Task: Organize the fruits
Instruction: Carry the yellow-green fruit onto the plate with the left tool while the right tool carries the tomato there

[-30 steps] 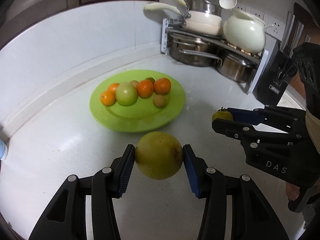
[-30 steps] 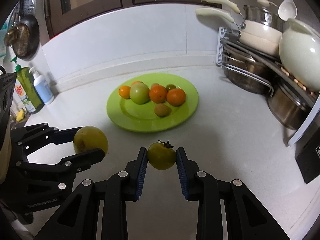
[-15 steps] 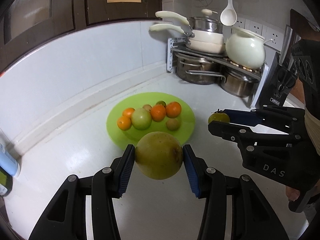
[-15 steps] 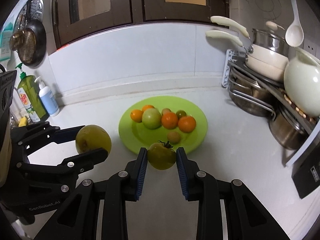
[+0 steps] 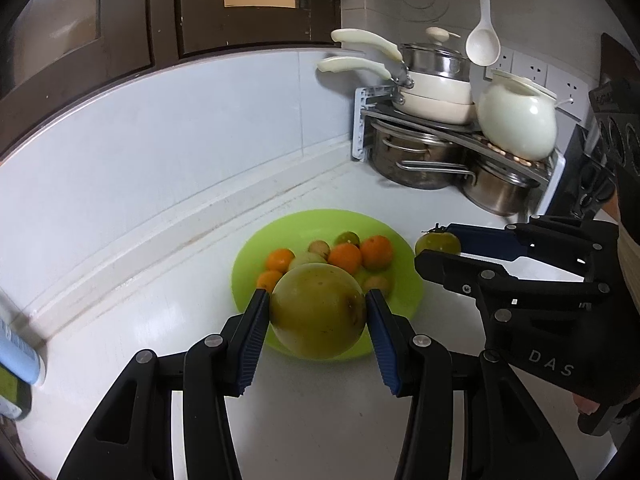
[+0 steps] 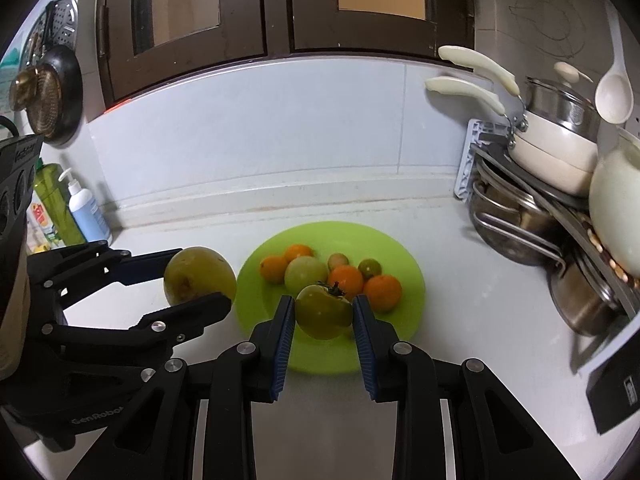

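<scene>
My left gripper [image 5: 318,316] is shut on a large yellow-green round fruit [image 5: 318,312], held above the counter in front of the green plate [image 5: 296,222]; it also shows in the right wrist view [image 6: 200,274]. My right gripper [image 6: 323,318] is shut on a green tomato [image 6: 323,312] with a dark stem, held over the plate's near edge [image 6: 412,264]; the tomato shows in the left wrist view [image 5: 437,242]. The plate holds several oranges [image 6: 382,286], a pale green fruit [image 6: 306,274] and small brownish fruits.
A metal rack [image 5: 440,120] with cream pans, steel pots [image 5: 416,162] and a cream pot [image 5: 518,122] stands at the back right. Soap bottles [image 6: 86,210] stand at the left wall. A black box [image 6: 616,396] sits at the right counter edge.
Both grippers have risen and tilted up with their fruits, so the plate now sits lower and smaller in view, partly behind the held fruits. More of the wall and cabinets shows.
</scene>
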A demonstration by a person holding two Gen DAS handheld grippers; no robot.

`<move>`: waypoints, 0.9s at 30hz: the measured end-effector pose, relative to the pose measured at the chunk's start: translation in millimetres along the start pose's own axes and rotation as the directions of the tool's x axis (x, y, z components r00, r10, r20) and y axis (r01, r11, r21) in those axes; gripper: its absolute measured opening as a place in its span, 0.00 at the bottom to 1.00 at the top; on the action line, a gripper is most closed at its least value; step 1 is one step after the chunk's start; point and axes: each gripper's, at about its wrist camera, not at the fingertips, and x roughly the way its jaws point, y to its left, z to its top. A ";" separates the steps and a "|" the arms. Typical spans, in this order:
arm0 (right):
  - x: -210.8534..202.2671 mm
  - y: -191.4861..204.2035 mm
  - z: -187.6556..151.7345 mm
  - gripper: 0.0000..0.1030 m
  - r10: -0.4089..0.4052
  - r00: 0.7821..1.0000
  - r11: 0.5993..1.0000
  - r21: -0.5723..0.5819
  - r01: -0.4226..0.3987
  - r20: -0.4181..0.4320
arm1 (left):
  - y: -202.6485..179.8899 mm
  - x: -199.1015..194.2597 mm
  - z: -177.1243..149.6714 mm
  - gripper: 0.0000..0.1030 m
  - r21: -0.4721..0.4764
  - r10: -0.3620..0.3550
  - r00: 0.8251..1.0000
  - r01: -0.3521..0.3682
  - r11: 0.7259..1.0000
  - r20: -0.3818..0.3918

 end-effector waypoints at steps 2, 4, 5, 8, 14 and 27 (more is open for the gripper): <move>5.7 -1.7 5.6 0.30 -0.001 1.000 1.000 -0.004 0.001 0.000 | 1.0 6.2 5.6 0.47 0.003 0.001 1.000 -0.001 1.000 -0.002; 12.9 -3.6 11.0 0.30 -0.001 1.000 1.000 -0.004 0.001 -0.004 | 1.9 13.0 10.9 0.47 0.006 -0.001 1.000 0.001 1.000 -0.004; 16.4 -4.7 13.3 0.30 -0.001 1.000 1.000 -0.005 0.001 -0.005 | 3.2 15.2 12.6 0.47 0.006 0.000 1.000 0.000 1.000 -0.005; 28.1 -9.8 20.3 0.30 0.000 1.000 1.000 -0.006 0.000 -0.012 | 6.2 25.9 20.3 0.47 0.012 0.001 1.000 -0.001 1.000 -0.010; 57.7 -19.7 29.4 0.30 -0.004 0.999 1.000 -0.001 0.004 -0.034 | 12.1 53.3 33.6 0.47 0.020 0.002 1.000 -0.001 1.000 -0.026; 121.3 -54.1 42.8 0.30 -0.009 0.995 1.000 0.029 0.012 -0.098 | 24.2 123.3 55.9 0.47 0.053 0.008 0.997 -0.004 0.999 -0.077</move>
